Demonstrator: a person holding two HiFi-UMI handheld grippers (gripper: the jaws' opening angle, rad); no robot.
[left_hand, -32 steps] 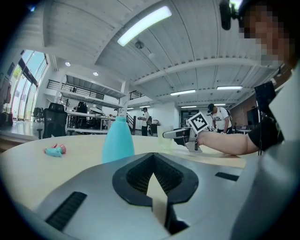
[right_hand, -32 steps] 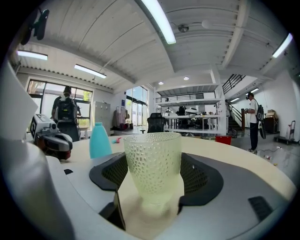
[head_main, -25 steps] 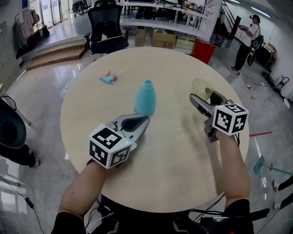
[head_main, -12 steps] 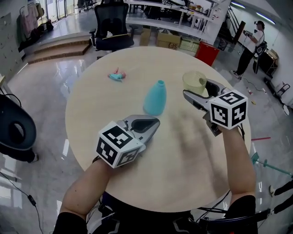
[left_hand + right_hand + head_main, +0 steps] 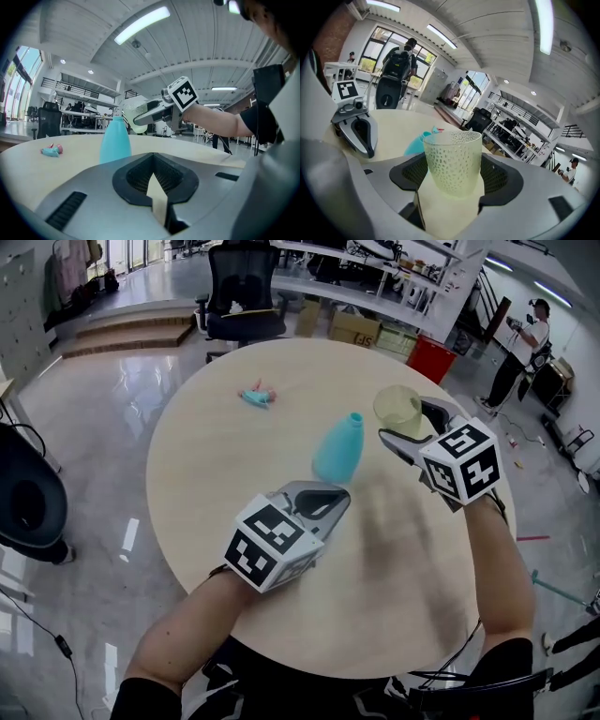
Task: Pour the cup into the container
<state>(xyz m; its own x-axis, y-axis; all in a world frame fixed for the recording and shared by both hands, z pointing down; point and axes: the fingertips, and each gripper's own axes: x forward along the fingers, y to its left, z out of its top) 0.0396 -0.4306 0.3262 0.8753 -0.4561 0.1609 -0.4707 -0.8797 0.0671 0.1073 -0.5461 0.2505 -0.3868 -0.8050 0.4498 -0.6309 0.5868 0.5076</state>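
A teal bottle-shaped container (image 5: 339, 448) stands upright near the middle of the round table (image 5: 216, 484). My right gripper (image 5: 410, 425) is shut on a pale green dimpled cup (image 5: 397, 410), held upright above the table just right of the container's mouth. In the right gripper view the cup (image 5: 453, 159) fills the space between the pads, with the container (image 5: 414, 144) behind it on the left. My left gripper (image 5: 335, 498) rests low in front of the container, shut and empty. In the left gripper view the container (image 5: 115, 139) stands ahead with the cup (image 5: 131, 116) beside its neck.
A small pink and teal object (image 5: 256, 396) lies at the table's far left. Beyond the table stand a black office chair (image 5: 242, 287), cardboard boxes, a red bin (image 5: 431, 357) and a person (image 5: 520, 343) at the far right.
My right gripper has carried the cup leftward, closer to the container's mouth. The left gripper has stayed in front of the container. The head view has shifted.
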